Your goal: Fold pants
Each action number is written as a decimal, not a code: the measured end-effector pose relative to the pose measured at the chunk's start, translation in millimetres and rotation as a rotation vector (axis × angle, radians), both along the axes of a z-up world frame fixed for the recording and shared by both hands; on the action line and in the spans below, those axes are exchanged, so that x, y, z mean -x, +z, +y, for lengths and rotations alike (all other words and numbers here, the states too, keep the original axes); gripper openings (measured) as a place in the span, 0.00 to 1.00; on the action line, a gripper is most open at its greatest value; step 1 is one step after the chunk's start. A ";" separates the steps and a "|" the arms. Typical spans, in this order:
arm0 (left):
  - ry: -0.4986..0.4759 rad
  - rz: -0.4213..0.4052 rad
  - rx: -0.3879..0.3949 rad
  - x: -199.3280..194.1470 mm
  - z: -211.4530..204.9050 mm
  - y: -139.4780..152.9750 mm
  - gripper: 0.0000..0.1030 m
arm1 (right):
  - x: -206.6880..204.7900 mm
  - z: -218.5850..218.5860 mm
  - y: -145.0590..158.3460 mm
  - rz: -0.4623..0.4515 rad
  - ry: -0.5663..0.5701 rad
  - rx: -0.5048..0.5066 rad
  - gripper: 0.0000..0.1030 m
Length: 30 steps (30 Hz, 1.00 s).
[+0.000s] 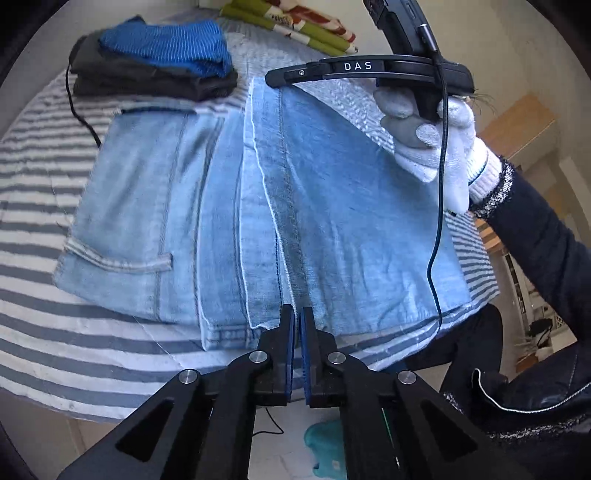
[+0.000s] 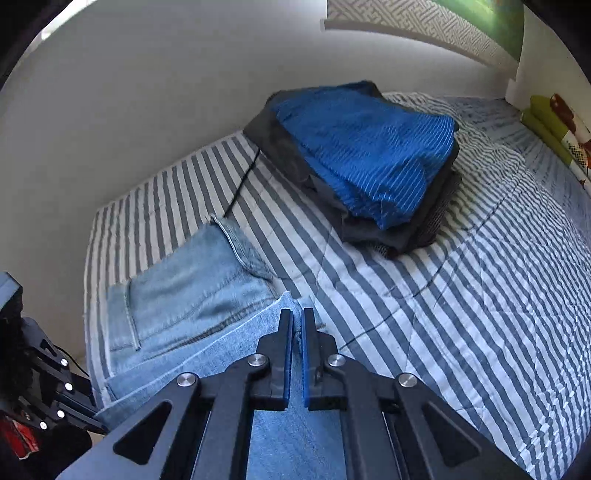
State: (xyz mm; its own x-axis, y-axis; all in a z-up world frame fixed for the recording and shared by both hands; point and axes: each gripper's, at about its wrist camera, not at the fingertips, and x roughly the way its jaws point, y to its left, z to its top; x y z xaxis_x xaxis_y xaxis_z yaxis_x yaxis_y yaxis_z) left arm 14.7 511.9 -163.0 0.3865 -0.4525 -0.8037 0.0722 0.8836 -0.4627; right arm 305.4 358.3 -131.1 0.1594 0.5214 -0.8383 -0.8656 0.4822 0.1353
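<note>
Light blue jeans [image 1: 332,206] lie folded across a grey-and-white striped bed [image 1: 44,280]. My left gripper [image 1: 297,314] is shut on the near end of the top layer's pale edge. That edge runs up to the far corner, where my right gripper [image 1: 271,77], held by a white-gloved hand [image 1: 436,147], pinches it. In the right wrist view, the right gripper [image 2: 297,314] is shut with the denim corner between its blue pads, and the jeans [image 2: 192,291] spread to the left under it. The left gripper's black linkage [image 2: 55,387] shows at the lower left.
A stack of folded clothes [image 2: 362,158], blue striped on dark grey, sits farther back on the bed [image 2: 480,295]. A black cable [image 1: 81,114] trails from it across the sheet. A green patterned cushion [image 1: 295,26] lies at the back. A white wall [image 2: 110,110] borders the bed's left side.
</note>
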 end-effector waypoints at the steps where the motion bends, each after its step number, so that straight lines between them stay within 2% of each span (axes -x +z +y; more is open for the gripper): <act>1: 0.005 -0.004 -0.010 -2.6 2.7 1.2 0.02 | -4.3 2.0 1.5 -0.006 -0.010 -0.003 0.03; 5: 0.033 0.026 -0.031 -15.8 16.6 -9.5 0.01 | -21.6 17.0 -15.2 -0.010 -0.074 0.014 0.00; 10: 0.050 0.080 -0.035 -17.4 25.9 -32.0 0.01 | -27.1 29.8 -39.6 0.030 -0.054 0.082 0.00; 12: 0.061 0.080 -0.027 -14.5 29.3 -32.1 0.01 | -29.5 18.2 -33.6 0.048 -0.074 0.069 0.00; 15: 0.081 0.072 -0.021 -11.4 36.2 -23.5 0.02 | -32.7 -28.0 -6.6 0.071 -0.132 0.014 0.08; 16: 0.082 0.073 -0.014 -12.6 36.4 -19.2 0.11 | -31.1 -52.5 4.3 0.064 -0.163 -0.005 0.13; 17: 0.084 0.067 -0.015 -15.4 34.9 -14.3 0.19 | -28.3 -76.9 13.1 0.054 -0.196 -0.014 0.22; 18: 0.089 0.058 -0.023 -18.3 33.0 -10.0 0.40 | -23.6 -103.3 19.9 0.037 -0.234 -0.012 0.28; 19: 0.098 0.051 -0.030 -22.9 29.2 -6.7 0.55 | -17.1 -130.5 24.6 0.007 -0.282 0.006 0.37; 21: 0.091 0.046 -0.076 -33.2 18.4 -6.0 0.61 | 1.7 -188.8 26.5 -0.047 -0.379 0.050 0.39; 23: 0.092 0.062 -0.116 -43.0 7.6 -12.4 0.61 | 21.5 -245.2 16.5 -0.019 -0.479 0.097 0.39; 25: 0.103 0.110 -0.138 -52.9 -0.6 -25.5 0.58 | 37.9 -300.3 3.5 0.028 -0.581 0.101 0.39; 26: 0.109 0.128 -0.176 -55.1 -4.4 -31.6 0.53 | 47.0 -325.9 -4.0 0.060 -0.627 0.100 0.39; 27: 0.114 0.136 -0.217 -56.7 -9.0 -35.9 0.39 | 57.3 -353.6 -13.1 0.098 -0.682 0.097 0.39; 29: 0.117 0.121 -0.259 -56.4 -15.9 -36.8 0.33 | 73.7 -394.4 -26.9 0.161 -0.761 0.074 0.39; 30: 0.122 0.110 -0.270 -55.7 -17.6 -34.7 0.19 | 80.9 -411.4 -32.7 0.189 -0.793 0.054 0.39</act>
